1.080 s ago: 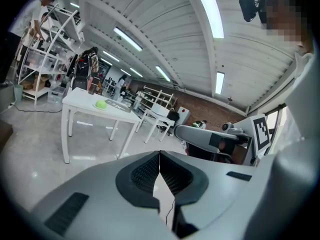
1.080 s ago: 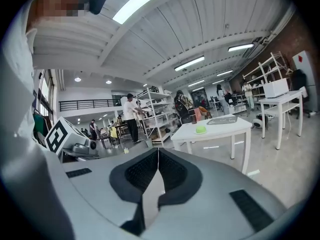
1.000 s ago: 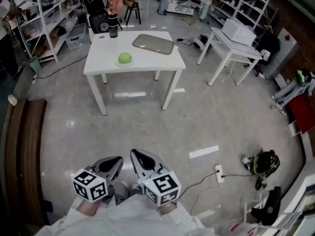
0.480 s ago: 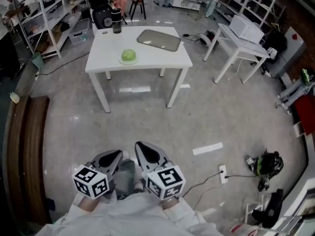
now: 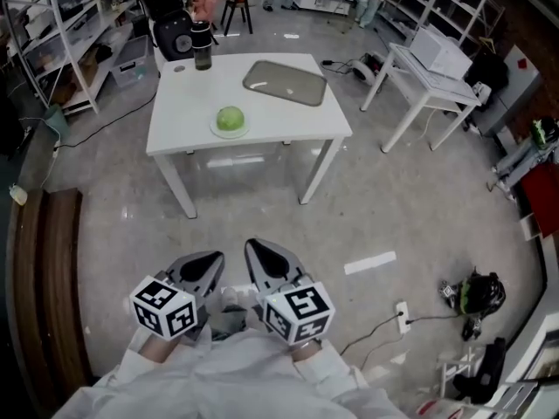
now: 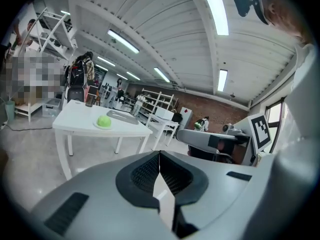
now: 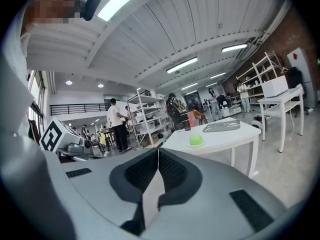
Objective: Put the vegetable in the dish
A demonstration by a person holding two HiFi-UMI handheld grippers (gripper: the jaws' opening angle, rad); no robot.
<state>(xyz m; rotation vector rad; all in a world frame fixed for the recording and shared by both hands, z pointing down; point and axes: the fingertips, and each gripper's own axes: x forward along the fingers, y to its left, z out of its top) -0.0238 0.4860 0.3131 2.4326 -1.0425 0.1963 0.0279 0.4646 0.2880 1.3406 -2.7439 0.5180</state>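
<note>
A round green vegetable [image 5: 231,119] rests on a small pale plate [image 5: 216,130] on the white table [image 5: 271,125] ahead of me. A grey flat dish [image 5: 284,83] lies behind it to the right. Both grippers hang low in front of my body, far from the table. My left gripper [image 5: 210,262] is shut with nothing in it, and my right gripper [image 5: 253,251] is shut and empty too. In the left gripper view the vegetable [image 6: 103,121] shows beyond the closed gripper [image 6: 159,156]. The right gripper view has the vegetable [image 7: 195,140] past its closed gripper [image 7: 158,154].
A black bottle [image 5: 202,45] and a black appliance [image 5: 175,37] stand at the table's far left. A second white table [image 5: 419,90] carries a white box [image 5: 438,52] at the right. Shelves [image 5: 70,24] line the left; a brown bench [image 5: 44,278], a floor socket [image 5: 402,315] and a helmet [image 5: 479,293] lie nearby.
The table with the vegetable has come closer and lower in the head view. Both grippers stay shut and together in front of me.
</note>
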